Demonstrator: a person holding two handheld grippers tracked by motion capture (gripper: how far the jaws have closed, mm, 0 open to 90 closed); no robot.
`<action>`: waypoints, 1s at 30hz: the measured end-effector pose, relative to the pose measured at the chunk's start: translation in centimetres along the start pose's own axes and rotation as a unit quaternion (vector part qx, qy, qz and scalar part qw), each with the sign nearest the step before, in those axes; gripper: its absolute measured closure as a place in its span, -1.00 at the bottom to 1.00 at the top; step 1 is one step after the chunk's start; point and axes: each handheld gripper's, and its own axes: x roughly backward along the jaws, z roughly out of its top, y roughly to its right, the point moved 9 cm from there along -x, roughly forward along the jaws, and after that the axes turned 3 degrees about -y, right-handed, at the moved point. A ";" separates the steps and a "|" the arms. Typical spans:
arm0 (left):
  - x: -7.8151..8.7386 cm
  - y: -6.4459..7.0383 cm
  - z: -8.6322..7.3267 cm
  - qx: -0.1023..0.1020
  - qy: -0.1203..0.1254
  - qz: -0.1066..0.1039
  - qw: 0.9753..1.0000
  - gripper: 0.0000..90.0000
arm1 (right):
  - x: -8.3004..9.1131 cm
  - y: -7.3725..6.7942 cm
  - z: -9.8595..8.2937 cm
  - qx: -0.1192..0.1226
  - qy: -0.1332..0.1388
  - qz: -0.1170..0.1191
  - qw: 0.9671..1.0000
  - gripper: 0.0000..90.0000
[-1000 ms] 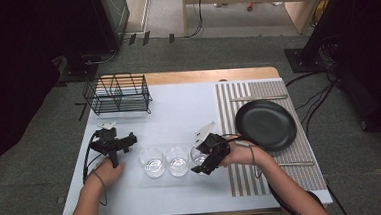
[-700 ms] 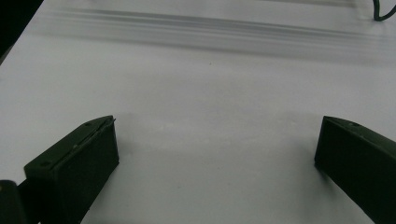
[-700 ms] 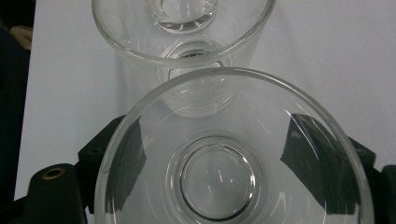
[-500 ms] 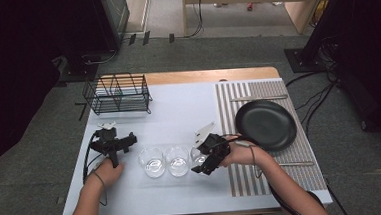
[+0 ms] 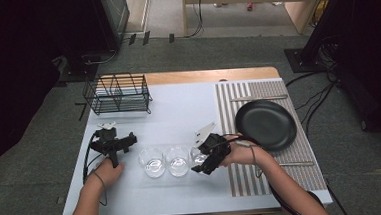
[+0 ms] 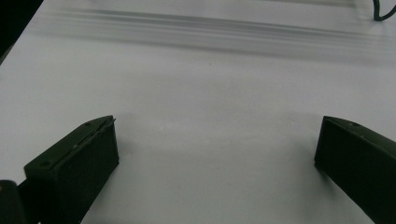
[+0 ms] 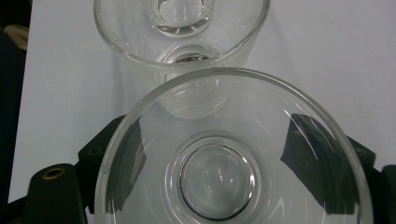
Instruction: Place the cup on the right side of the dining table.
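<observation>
Currently R tongs (image 5: 209,154) straddle the rightmost glass (image 7: 233,154) of a row of three on the table (image 5: 179,113), jaws flanking its walls, prob. for a side grip; whether they clamp cannot be told. L tongs (image 5: 114,143) rest open, nothing between jaws, parked left of the row, likely to stay out of R's way.

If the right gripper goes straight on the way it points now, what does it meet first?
The right gripper already has its jaws around the nearest glass. Straight ahead, that glass would probably meet the middle glass first; the gap between them looks small, but depth is hard to judge.
</observation>
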 end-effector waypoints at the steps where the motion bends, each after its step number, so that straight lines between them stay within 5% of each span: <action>1: 0.0 0.0 0.0 0.000 0.000 0.000 1.000 -1.00 | 0.0 0.0 0.0 -0.001 0.000 0.000 1.000 -0.57; 30: 0.0 0.0 0.0 0.000 0.000 0.000 1.000 -1.00 | 0.4 1.4 0.0 -0.024 0.014 -0.023 0.999 -0.57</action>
